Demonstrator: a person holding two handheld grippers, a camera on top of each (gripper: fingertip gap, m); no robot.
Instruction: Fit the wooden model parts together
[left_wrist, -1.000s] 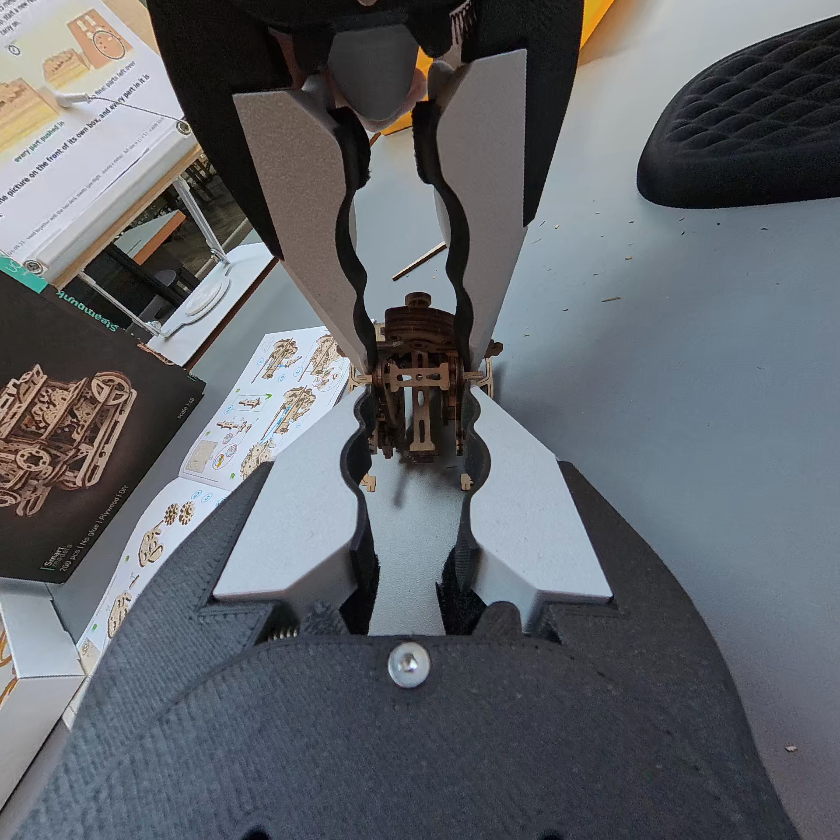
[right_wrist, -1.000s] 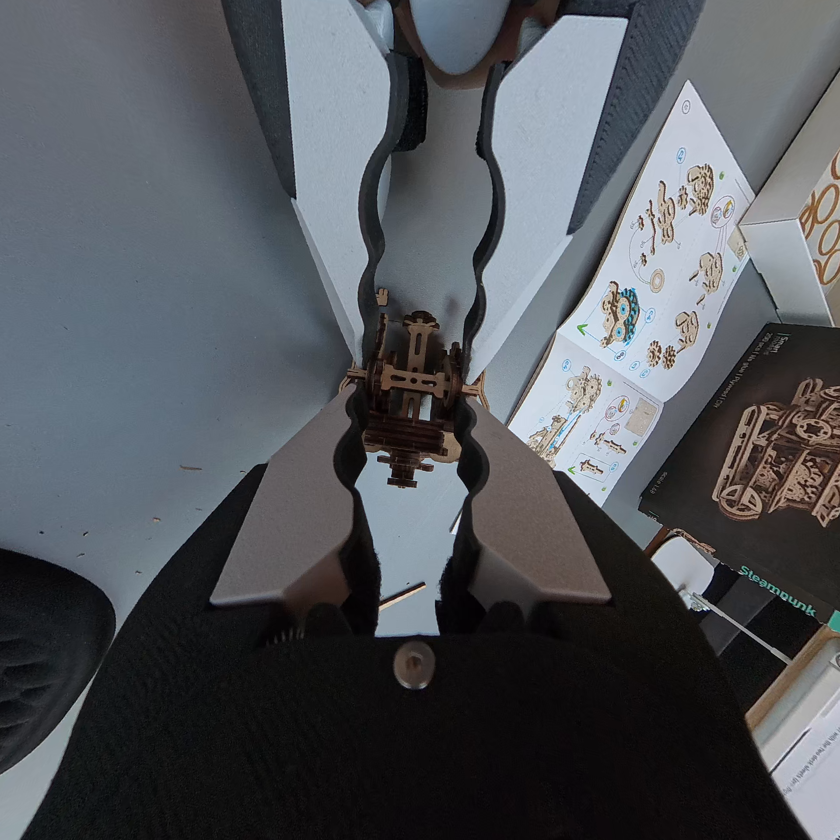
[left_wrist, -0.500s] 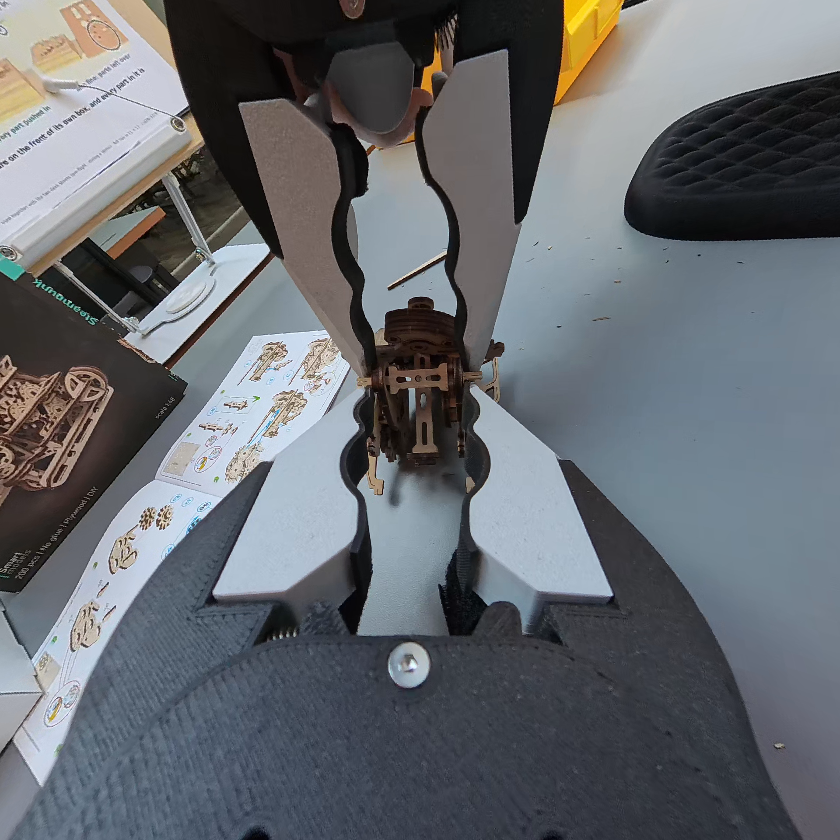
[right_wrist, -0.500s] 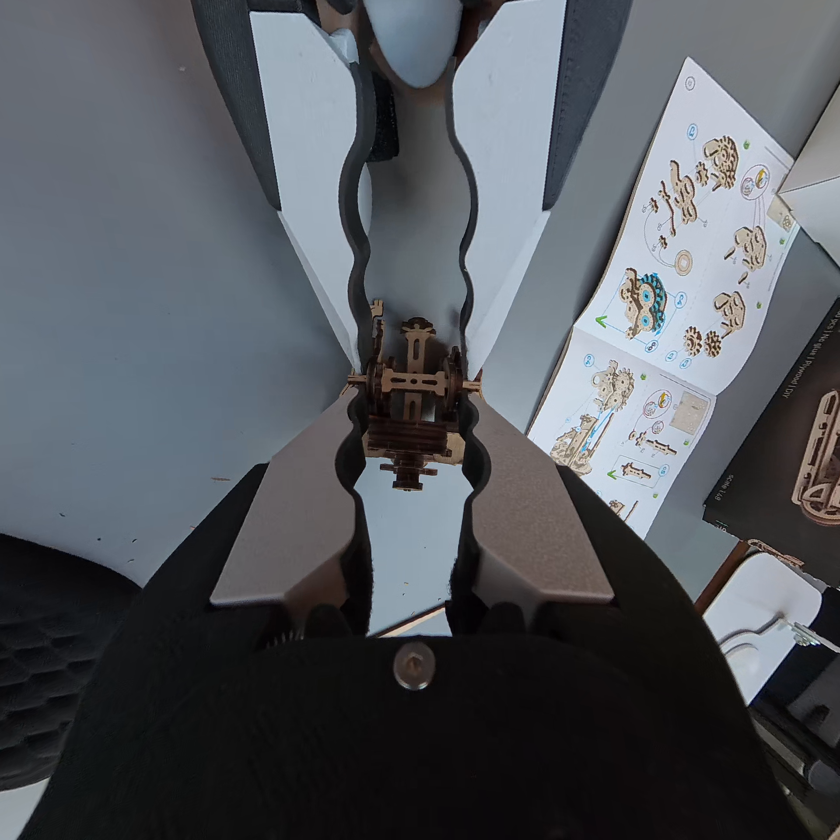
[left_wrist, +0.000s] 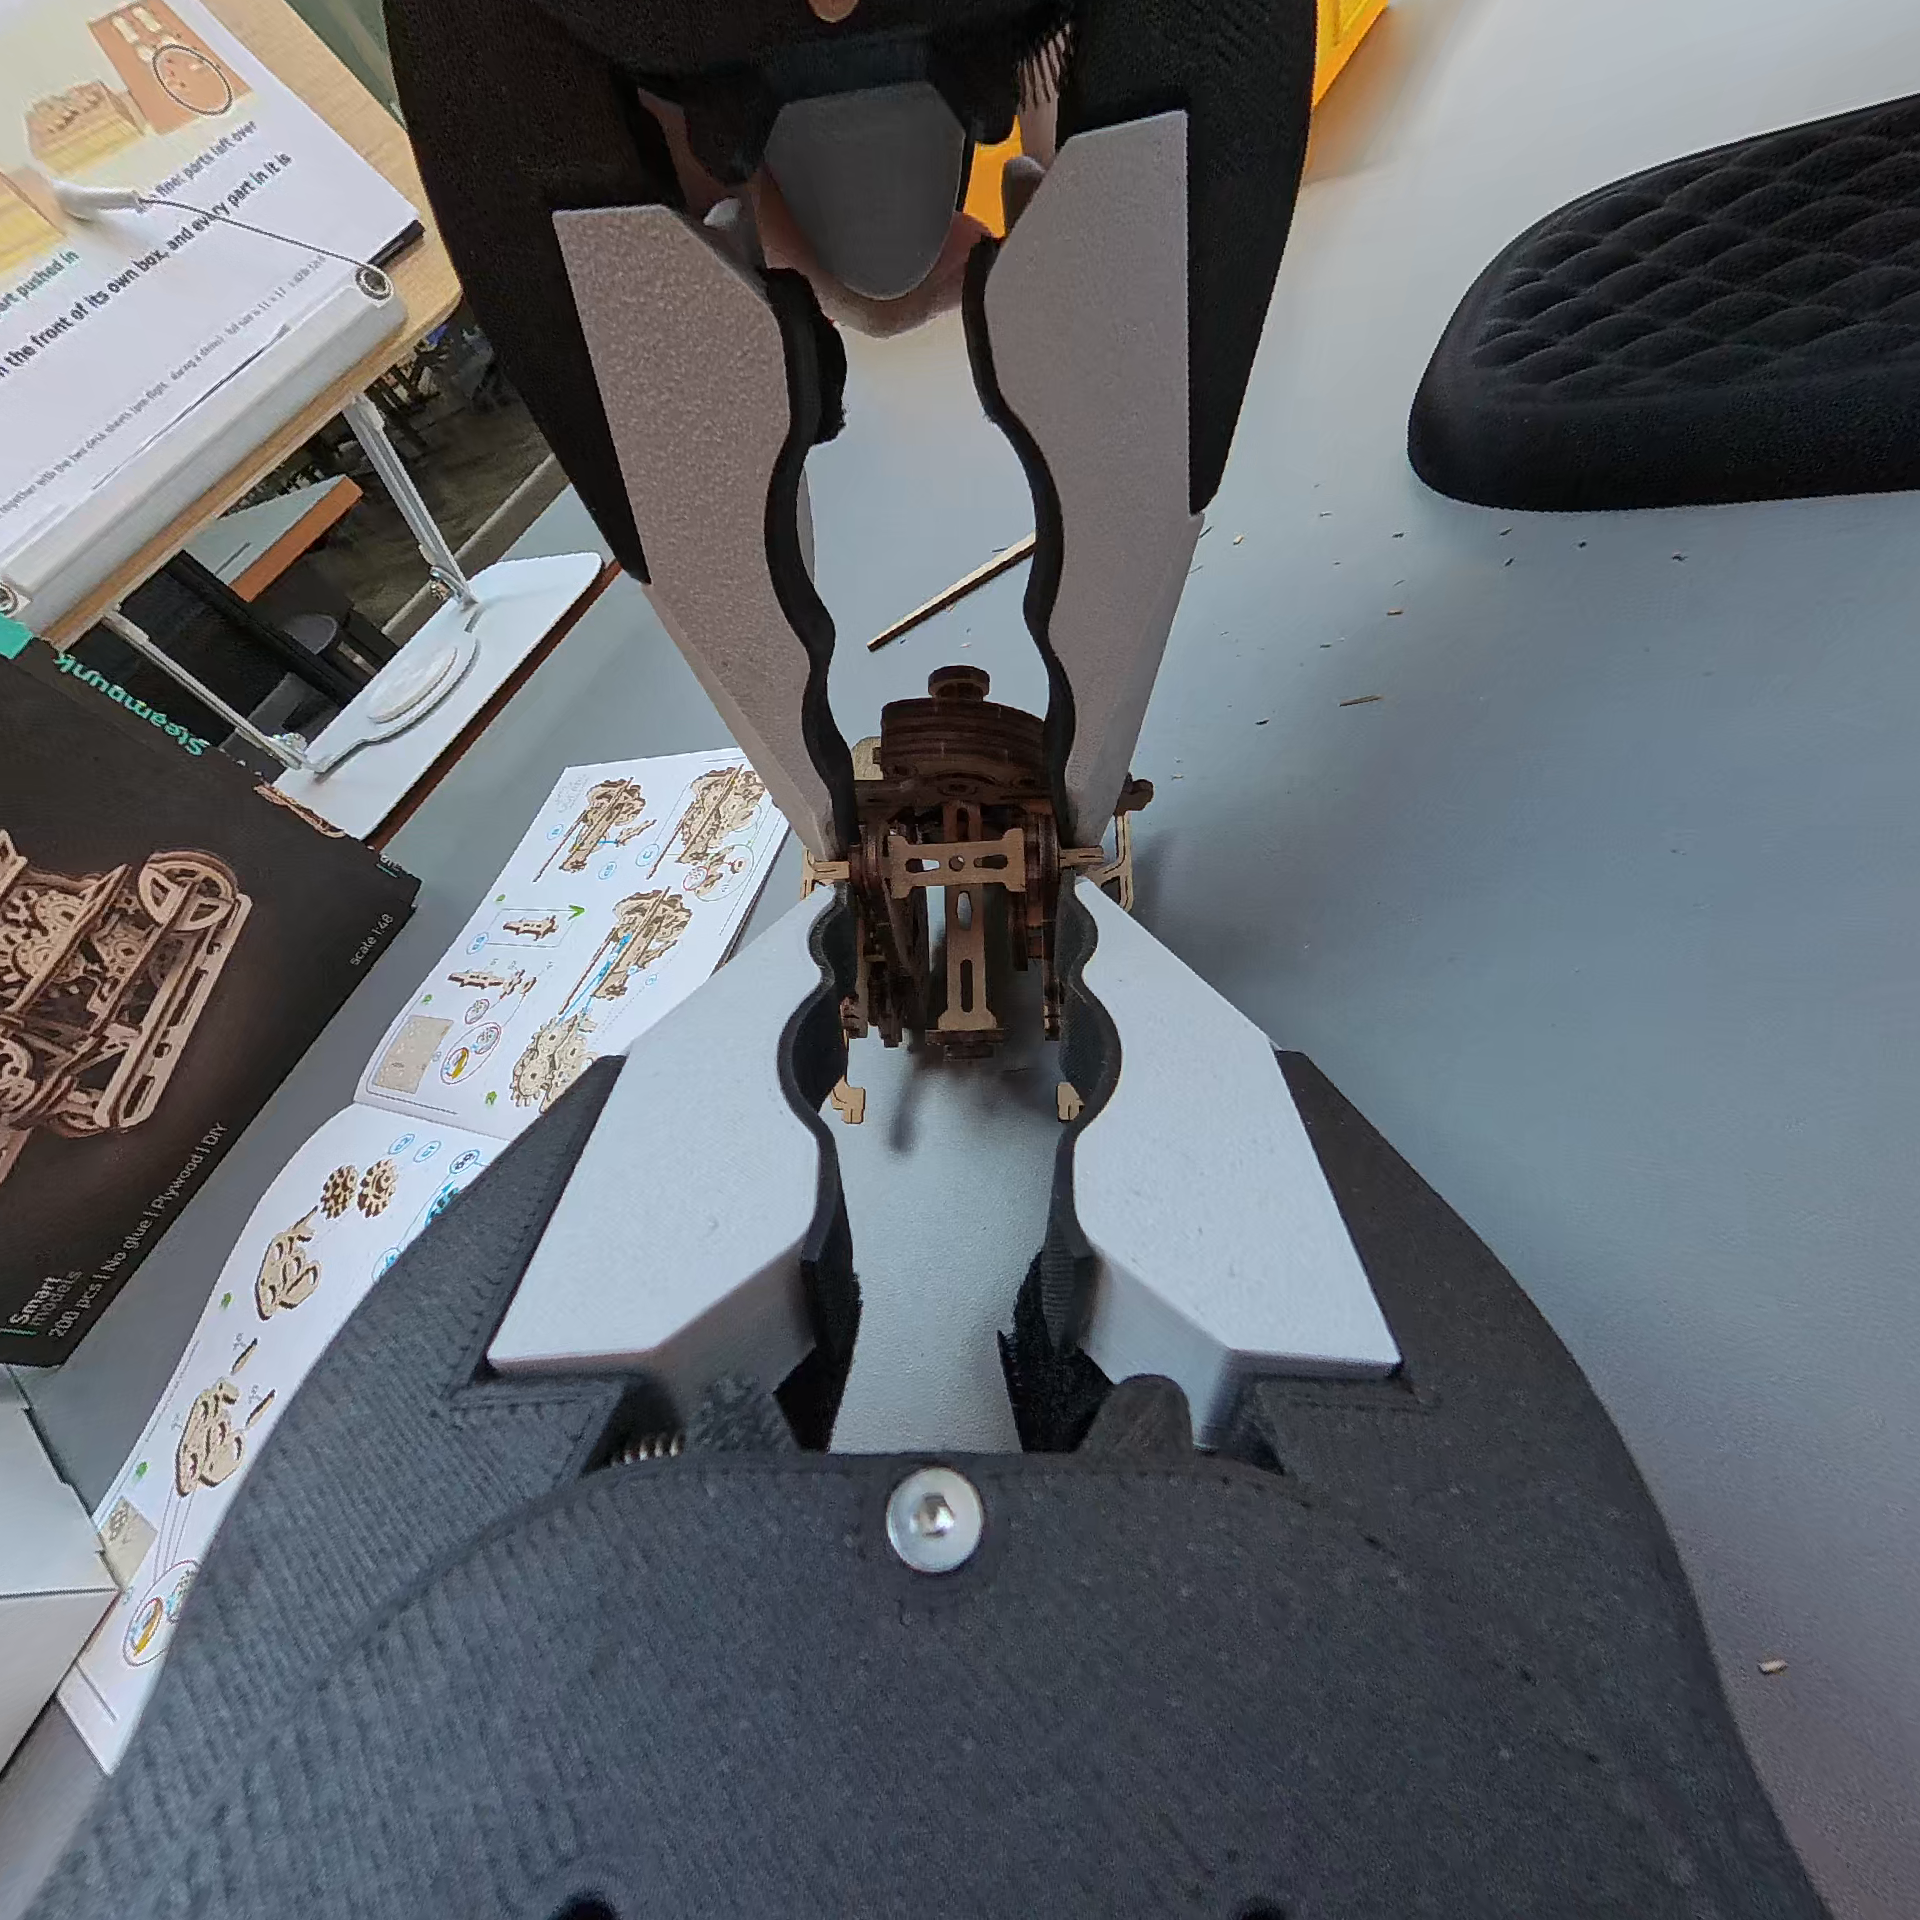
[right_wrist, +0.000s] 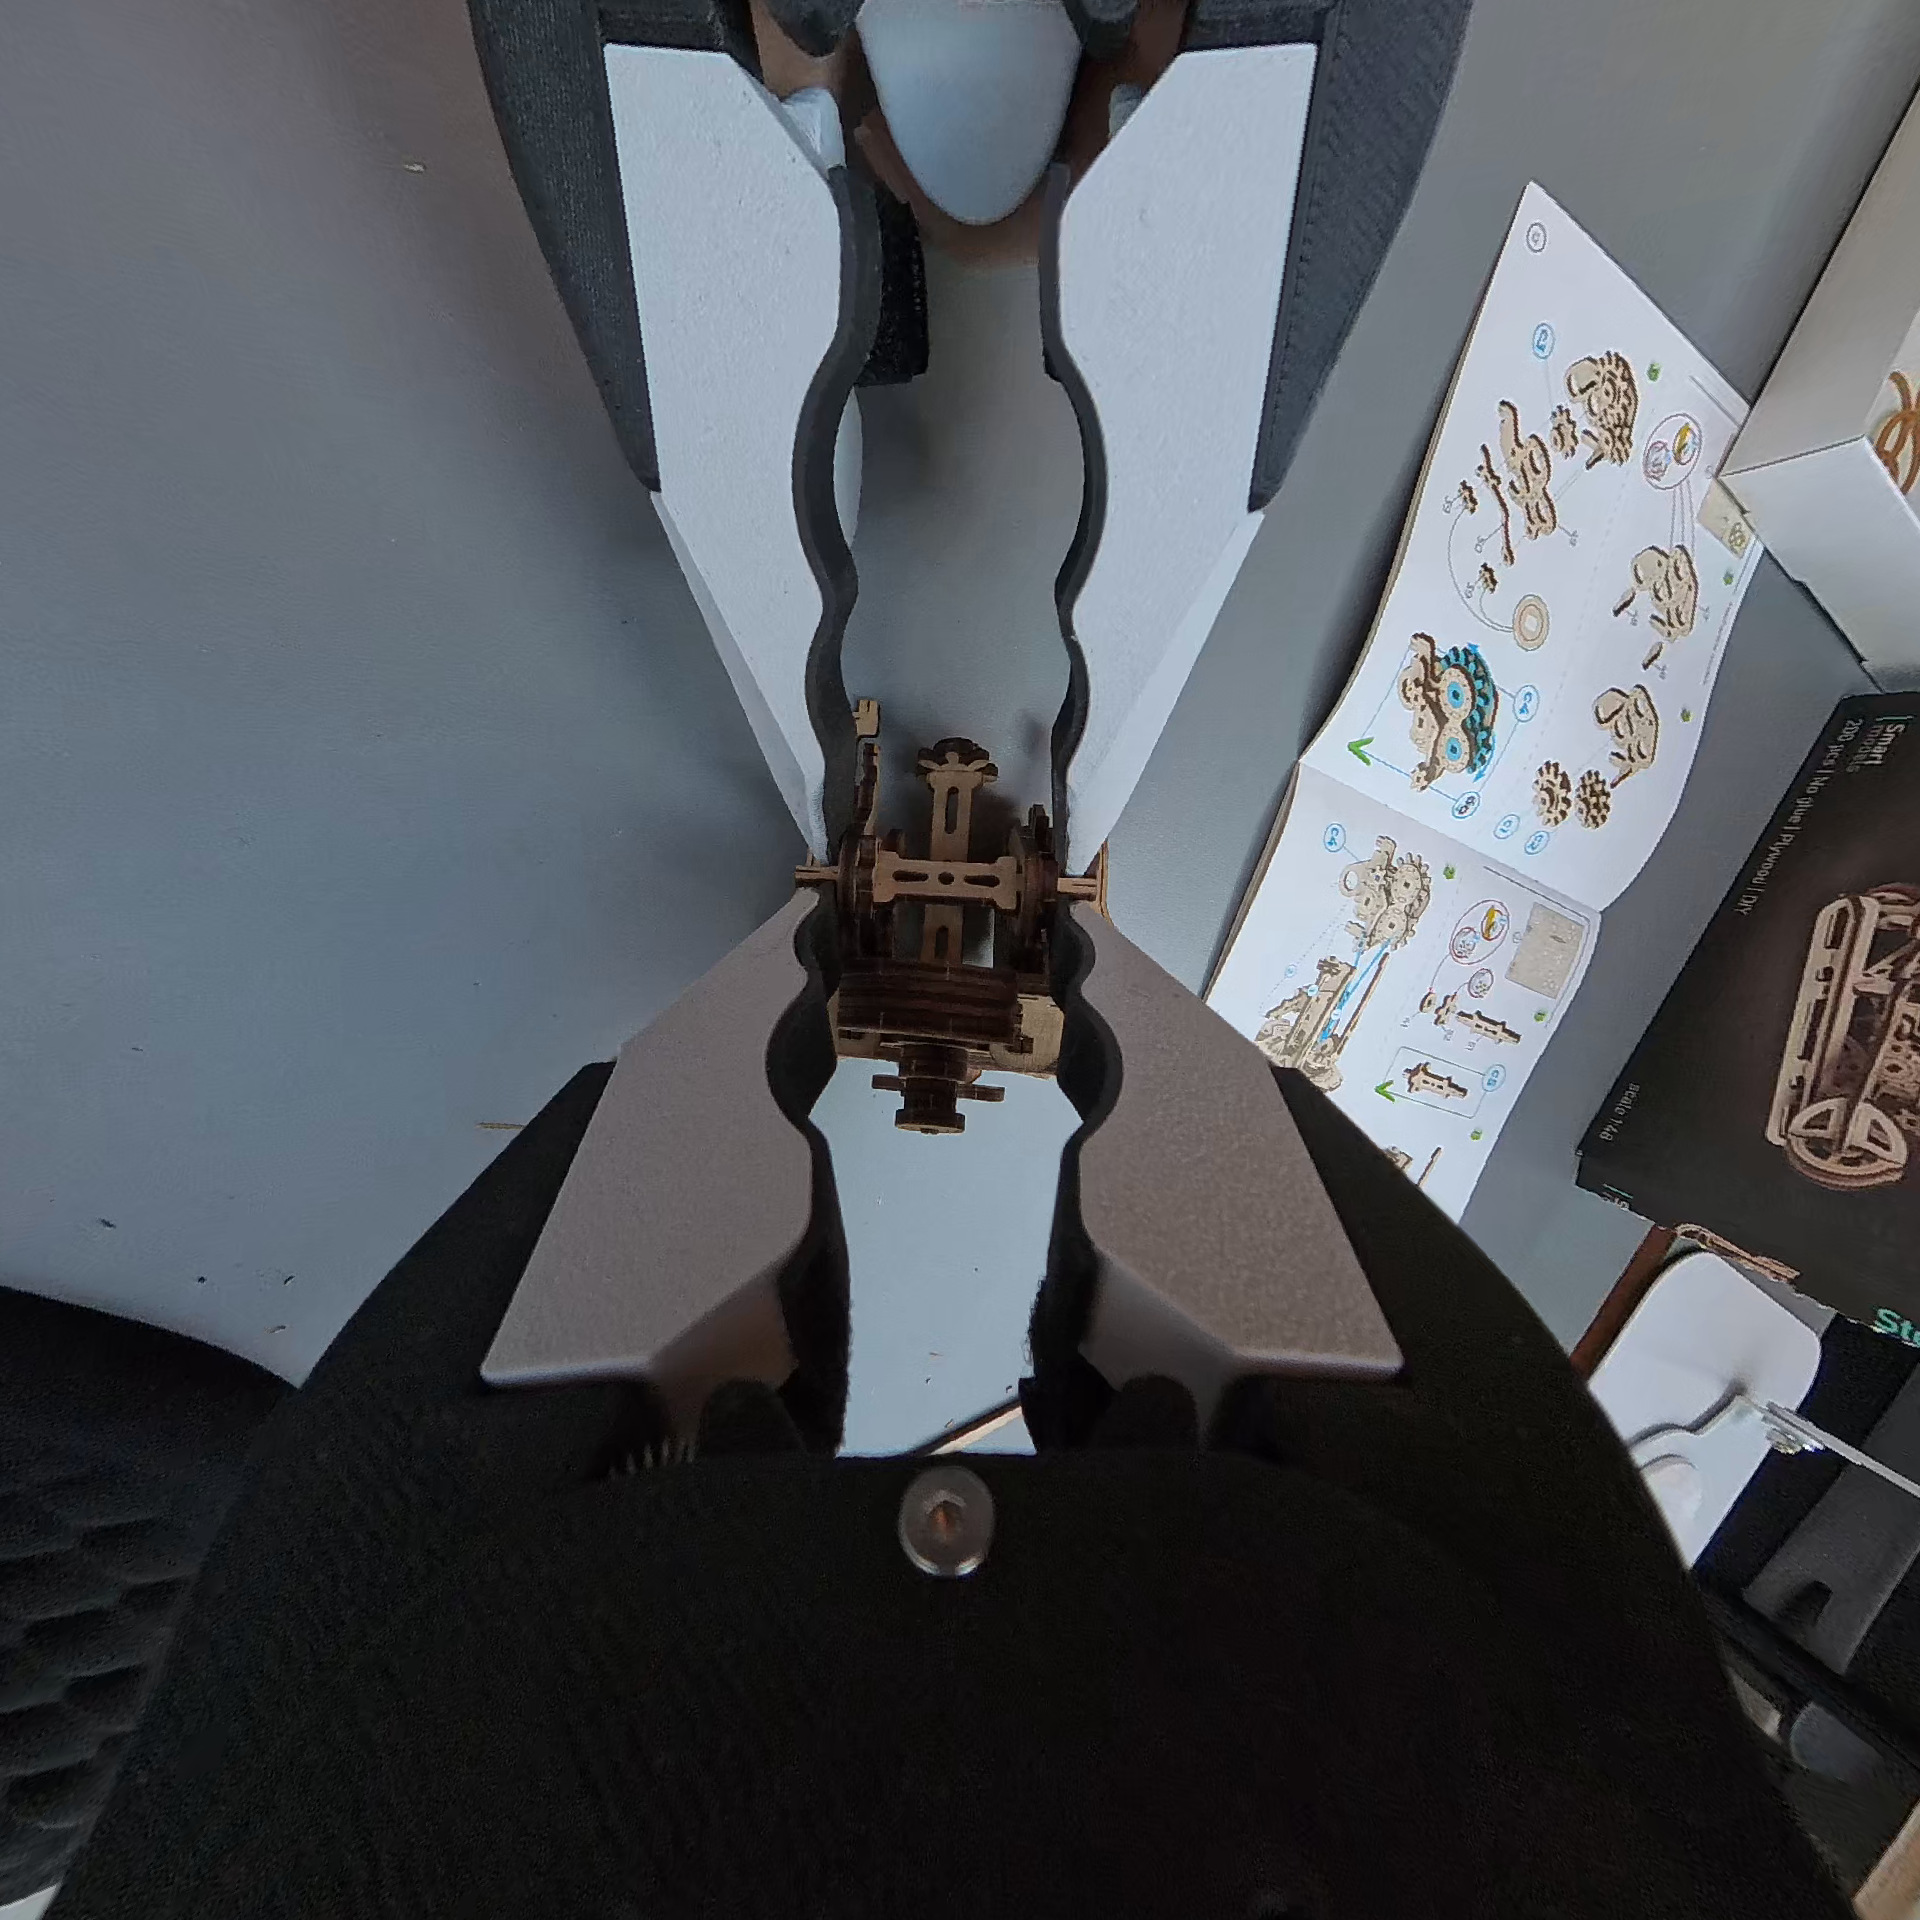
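A small wooden model (left_wrist: 961, 894), held above the grey table (left_wrist: 1558, 935), sits clenched between the left gripper (left_wrist: 956, 935), reaching from six o'clock, and the right gripper (left_wrist: 951, 821), from twelve. Squeezing squarely along the crossbar should seat the joint without snapping tabs. Only the right wrist view shows the model's stacked dark base (right_wrist: 935, 1003); the left shows a loose wooden stick (left_wrist: 951, 592).

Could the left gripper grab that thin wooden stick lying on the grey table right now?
Probably not: the left gripper is shut on the small brown wooden model, and the right gripper stands between it and the thin wooden stick.
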